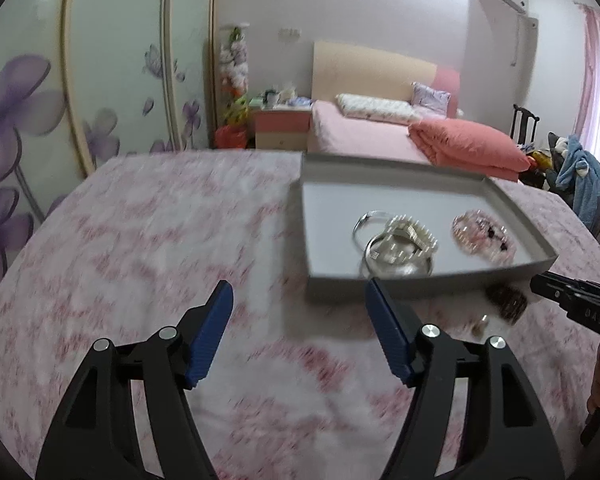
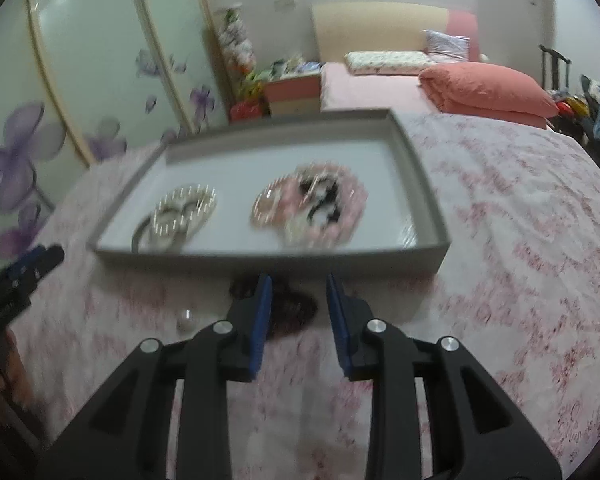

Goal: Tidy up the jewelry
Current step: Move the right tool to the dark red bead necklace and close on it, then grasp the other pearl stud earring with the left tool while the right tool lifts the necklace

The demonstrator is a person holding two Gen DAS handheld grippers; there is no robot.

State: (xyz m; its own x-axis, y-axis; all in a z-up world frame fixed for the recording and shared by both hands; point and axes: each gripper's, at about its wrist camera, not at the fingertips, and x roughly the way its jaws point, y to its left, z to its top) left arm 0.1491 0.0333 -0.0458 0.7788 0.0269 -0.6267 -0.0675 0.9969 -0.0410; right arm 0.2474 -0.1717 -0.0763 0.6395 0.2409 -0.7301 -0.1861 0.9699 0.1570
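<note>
Dark bracelet (image 2: 288, 304) on cloth just beyond right claw (image 2: 296, 292), untouched.

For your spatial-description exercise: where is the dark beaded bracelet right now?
The dark beaded bracelet lies on the floral cloth, outside the grey tray by its near wall; in the right wrist view it sits just beyond the right gripper.

Two wrist fisheyes, both angled down over a pink floral tablecloth (image 1: 140, 240).
The left view sits left of the shallow grey cardboard tray (image 1: 512, 200), the right view near its front wall (image 2: 340, 258); both share the tray and the pink bed (image 2: 360, 88) behind.
</note>
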